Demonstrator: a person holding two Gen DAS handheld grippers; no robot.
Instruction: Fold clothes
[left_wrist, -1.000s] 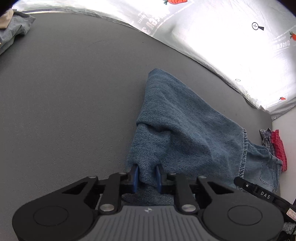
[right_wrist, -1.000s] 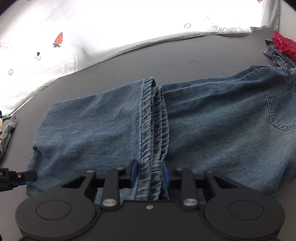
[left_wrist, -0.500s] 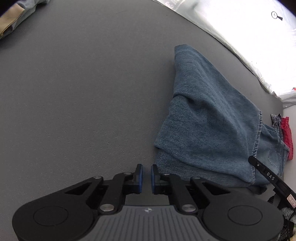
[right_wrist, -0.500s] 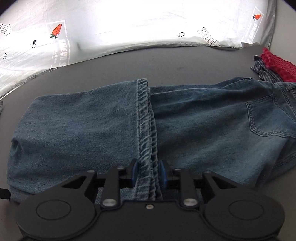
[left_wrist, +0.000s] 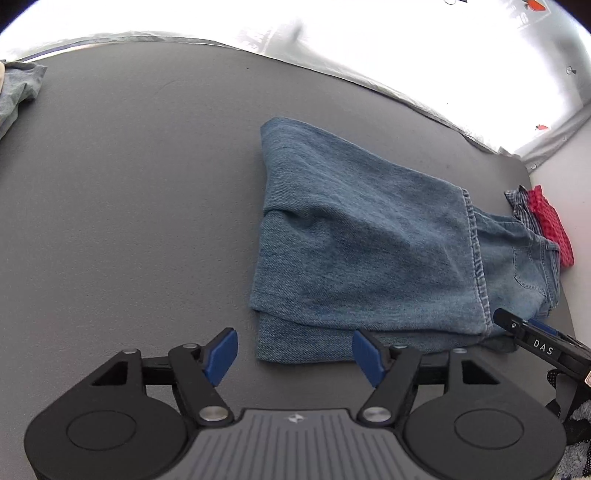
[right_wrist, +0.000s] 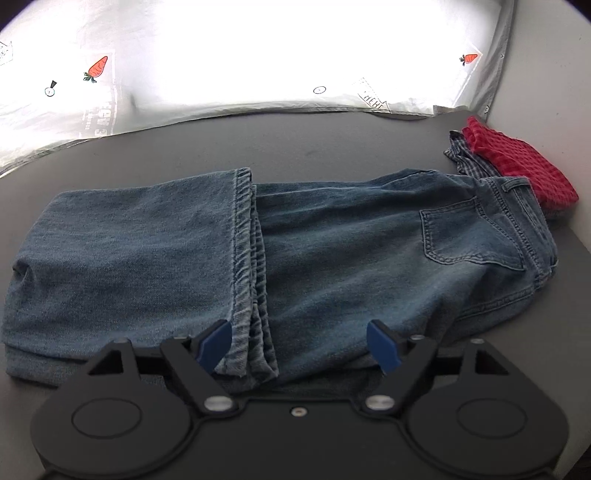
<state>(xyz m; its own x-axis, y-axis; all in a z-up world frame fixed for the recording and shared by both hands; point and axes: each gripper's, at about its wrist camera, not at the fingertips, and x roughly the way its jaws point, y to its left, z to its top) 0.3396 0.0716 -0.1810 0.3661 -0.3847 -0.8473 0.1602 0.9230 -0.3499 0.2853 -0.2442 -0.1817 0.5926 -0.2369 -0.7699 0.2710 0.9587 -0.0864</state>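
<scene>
2 blue pads of the left gripper (left_wrist: 293, 356) are spreading apart over bare grey table (left_wrist: 129, 203), nothing between them; the near left corner of the folded jeans (left_wrist: 354, 254) lies just beyond. Left of the denim the tabletop is open as far as a grey garment (left_wrist: 18, 92) at the far edge.

From the right wrist, the right gripper (right_wrist: 300, 345) is opening, its pads off the cloth, with the stacked leg hems (right_wrist: 245, 266) between them. A red checked cloth (right_wrist: 517, 162) touches the waistband at the table's right edge.
</scene>
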